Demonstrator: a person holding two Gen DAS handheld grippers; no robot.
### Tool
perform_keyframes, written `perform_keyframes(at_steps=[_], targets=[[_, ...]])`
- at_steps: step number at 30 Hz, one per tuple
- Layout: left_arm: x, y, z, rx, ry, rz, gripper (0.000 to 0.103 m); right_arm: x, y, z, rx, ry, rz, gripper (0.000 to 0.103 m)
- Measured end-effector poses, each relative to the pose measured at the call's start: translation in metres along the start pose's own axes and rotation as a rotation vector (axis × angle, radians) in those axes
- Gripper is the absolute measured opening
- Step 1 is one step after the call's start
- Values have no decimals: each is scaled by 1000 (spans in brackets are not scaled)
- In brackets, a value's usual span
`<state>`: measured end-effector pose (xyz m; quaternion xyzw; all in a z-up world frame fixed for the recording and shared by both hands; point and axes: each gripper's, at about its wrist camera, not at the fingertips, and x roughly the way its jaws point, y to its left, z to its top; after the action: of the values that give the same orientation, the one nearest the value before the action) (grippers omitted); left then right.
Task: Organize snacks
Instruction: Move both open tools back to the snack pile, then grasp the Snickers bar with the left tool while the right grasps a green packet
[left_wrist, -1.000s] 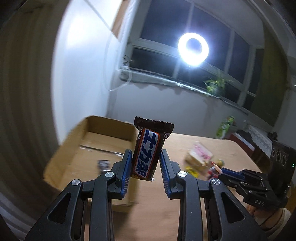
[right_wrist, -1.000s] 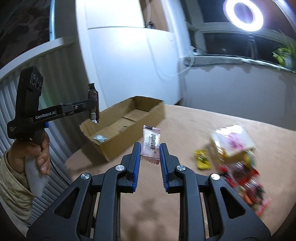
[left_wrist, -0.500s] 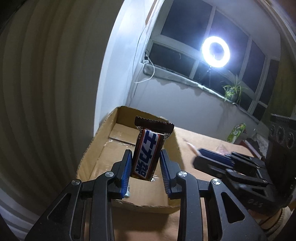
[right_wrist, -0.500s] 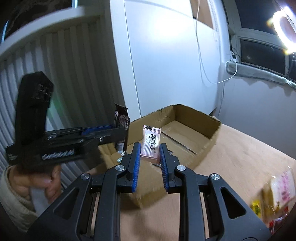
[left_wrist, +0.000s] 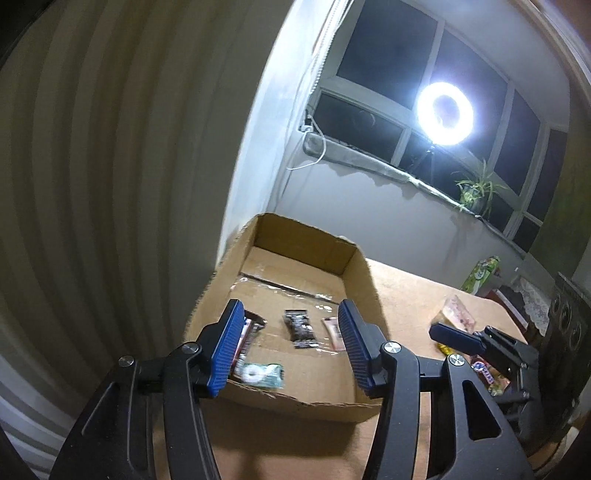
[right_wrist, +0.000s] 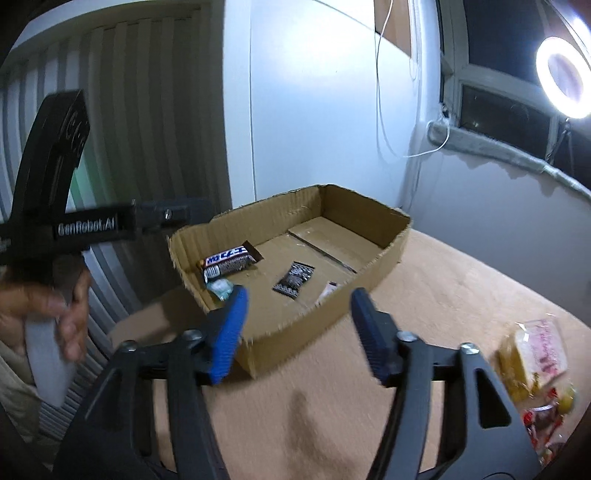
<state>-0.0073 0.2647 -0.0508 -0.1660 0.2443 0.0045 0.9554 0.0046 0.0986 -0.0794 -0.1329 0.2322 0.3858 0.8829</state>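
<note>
An open cardboard box (left_wrist: 354, 266) stands on the wooden table (right_wrist: 461, 295). On its floor lie a brown chocolate bar (right_wrist: 229, 260), a black packet (right_wrist: 294, 279), a pink packet (right_wrist: 327, 291) and a green-and-white packet (right_wrist: 221, 288). My left gripper (left_wrist: 288, 347) hovers over the box's near end, its jaws opening with nothing between them; its left finger hides part of the chocolate bar (left_wrist: 248, 332). My right gripper (right_wrist: 297, 328) hangs above the box's near wall, jaws also opening and empty. The black packet (left_wrist: 301, 328) lies in the middle of the box.
A pile of loose snacks (right_wrist: 535, 365) lies at the table's right. A green carton (left_wrist: 480, 273) stands at the far right edge. A hand (right_wrist: 70, 306) holds the left gripper's handle at the left. A ribbed wall is close behind the box.
Both grippers moved over the box and opened. The chocolate bar left the left jaws and the pink packet left the right jaws; both now lie in the box.
</note>
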Motion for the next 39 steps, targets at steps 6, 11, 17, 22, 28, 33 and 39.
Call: perform_keyframes(at_steps=[6,11,17,22,28,33,39], targets=[[1,-25,0,32,12,-31,52,-31,-8,-22,8,-7,-59,65],[7,-59,-4,78,35,-73,52,-58,-25,-45,31,1,-120,65],[21,-110,-16,150,84,-131,52,-89,-52,-77,87,9,-165,65],[38,-154,-33,205,152,-197,52,-117,-74,-102,119,15,-226,65],[55,-199,-58,281,231,-244,52,-143,-101,-133,192,36,-280,65],[66,-222,-75,330,289,-260,52,-157,-121,-155,237,56,-310,65],[81,-243,-94,360,356,-275,52,-159,-132,-170,260,93,-310,64]])
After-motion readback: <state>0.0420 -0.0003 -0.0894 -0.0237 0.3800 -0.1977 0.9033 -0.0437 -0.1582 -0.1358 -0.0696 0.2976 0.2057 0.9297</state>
